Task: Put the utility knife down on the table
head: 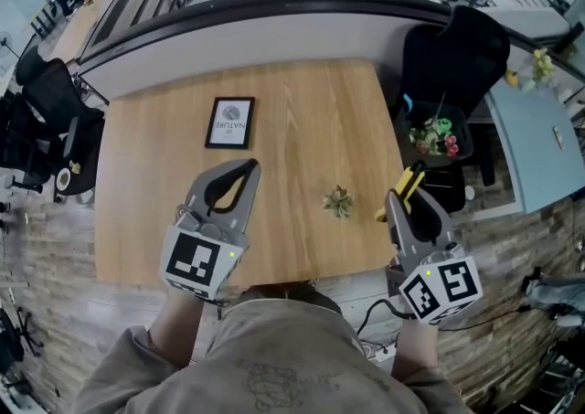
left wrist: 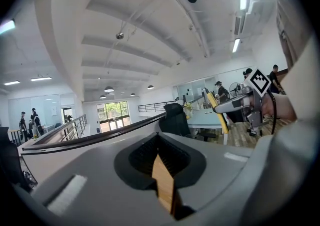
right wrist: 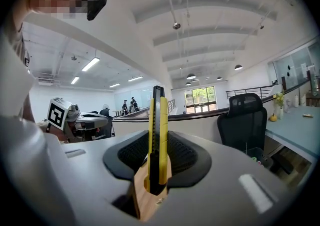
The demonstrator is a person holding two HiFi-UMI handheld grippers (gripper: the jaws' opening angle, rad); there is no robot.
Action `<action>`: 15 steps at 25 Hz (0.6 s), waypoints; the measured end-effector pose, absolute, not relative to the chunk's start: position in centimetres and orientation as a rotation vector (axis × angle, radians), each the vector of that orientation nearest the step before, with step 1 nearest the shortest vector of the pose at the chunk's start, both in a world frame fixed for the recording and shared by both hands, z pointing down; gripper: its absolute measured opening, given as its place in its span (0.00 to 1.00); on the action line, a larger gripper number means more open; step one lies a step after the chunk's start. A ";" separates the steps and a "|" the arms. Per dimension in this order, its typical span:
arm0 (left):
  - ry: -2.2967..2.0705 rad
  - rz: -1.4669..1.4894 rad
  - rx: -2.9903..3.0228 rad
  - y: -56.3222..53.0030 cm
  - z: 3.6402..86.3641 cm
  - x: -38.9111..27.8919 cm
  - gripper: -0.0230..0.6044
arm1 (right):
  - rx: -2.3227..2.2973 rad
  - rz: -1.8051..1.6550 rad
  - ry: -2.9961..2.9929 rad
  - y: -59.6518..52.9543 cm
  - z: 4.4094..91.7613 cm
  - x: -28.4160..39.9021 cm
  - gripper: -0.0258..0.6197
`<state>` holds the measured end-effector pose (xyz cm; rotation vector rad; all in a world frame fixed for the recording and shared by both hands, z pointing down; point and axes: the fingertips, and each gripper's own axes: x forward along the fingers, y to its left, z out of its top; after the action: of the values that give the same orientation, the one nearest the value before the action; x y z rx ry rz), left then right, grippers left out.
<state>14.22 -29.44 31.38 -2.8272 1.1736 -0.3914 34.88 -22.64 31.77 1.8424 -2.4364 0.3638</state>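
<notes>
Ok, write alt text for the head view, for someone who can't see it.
The right gripper holds a yellow utility knife at the right edge of a wooden table; the left gripper, shut and empty, is over the table's near side. A small green sprig and a framed sign sit on it.
</notes>
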 end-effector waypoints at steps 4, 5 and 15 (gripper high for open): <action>1.149 -0.387 -2.797 -30.9 31.8 13.5 0.04 | 1.794 0.434 -2.391 -24.5 33.6 34.2 0.23; 1.138 -0.392 -2.787 -31.5 32.0 13.5 0.04 | 1.779 0.462 -2.371 -25.3 34.3 34.2 0.23; 1.099 -0.464 -2.802 -38.3 35.8 14.9 0.04 | 1.668 0.647 -2.192 -36.8 42.4 36.1 0.23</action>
<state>14.94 -38.30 35.78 -2.8025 1.0994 -0.4641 36.14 -36.80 42.39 1.6676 -2.1916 0.6467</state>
